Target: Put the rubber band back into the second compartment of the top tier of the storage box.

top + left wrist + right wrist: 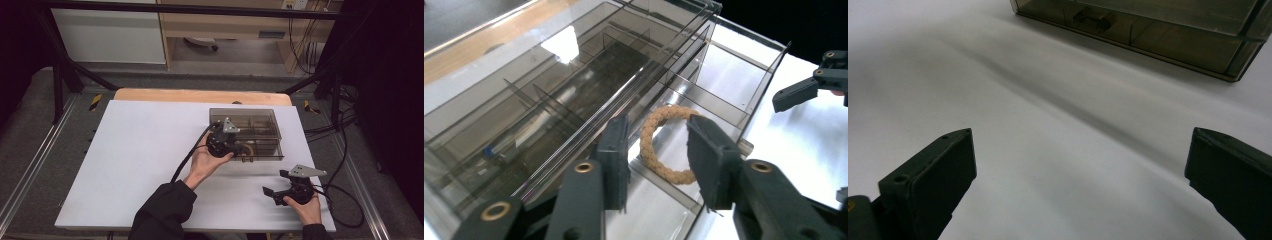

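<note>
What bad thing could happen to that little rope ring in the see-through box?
1. The left tongs hang open over the tan braided rope ring, which lies in an open compartment of the smoky clear plastic divider box. Closing off-centre, they might nudge the ring aside and miss it.
2. The thin clear divider walls stand close around the ring, so a jaw could bump one and shove the whole box across the white table.
3. The right tongs are open and apart from the box, so nothing steadies it.
</note>
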`<state>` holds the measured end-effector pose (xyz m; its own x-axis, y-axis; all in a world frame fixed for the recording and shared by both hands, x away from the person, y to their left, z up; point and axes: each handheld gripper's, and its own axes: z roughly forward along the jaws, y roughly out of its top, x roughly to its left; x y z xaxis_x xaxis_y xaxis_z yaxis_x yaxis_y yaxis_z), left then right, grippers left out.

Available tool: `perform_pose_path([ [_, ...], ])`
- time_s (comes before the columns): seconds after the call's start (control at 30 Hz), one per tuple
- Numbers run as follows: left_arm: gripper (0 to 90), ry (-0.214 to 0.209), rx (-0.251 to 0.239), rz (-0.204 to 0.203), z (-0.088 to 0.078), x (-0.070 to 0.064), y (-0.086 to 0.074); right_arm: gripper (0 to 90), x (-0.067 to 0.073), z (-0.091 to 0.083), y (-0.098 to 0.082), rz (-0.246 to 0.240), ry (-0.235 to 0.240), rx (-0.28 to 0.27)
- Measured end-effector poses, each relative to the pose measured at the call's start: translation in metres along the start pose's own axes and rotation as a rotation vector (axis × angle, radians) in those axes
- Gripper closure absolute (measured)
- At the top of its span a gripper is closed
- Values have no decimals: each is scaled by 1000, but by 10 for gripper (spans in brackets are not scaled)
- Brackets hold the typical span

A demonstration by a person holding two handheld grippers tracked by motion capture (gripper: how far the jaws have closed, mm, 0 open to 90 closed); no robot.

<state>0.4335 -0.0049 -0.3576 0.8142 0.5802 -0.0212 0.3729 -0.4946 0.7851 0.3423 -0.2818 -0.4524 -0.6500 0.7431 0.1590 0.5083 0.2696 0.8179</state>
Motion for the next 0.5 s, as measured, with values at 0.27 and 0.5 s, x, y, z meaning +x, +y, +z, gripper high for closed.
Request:
perform_pose_path([
  [0.27, 488, 3, -36, -4, -24, 6, -9, 7, 0, 0, 0, -4, -2, 0],
  [0.5, 376, 16, -43, 4, -47, 12, -22, 7, 0, 0, 0, -3, 0, 1],
])
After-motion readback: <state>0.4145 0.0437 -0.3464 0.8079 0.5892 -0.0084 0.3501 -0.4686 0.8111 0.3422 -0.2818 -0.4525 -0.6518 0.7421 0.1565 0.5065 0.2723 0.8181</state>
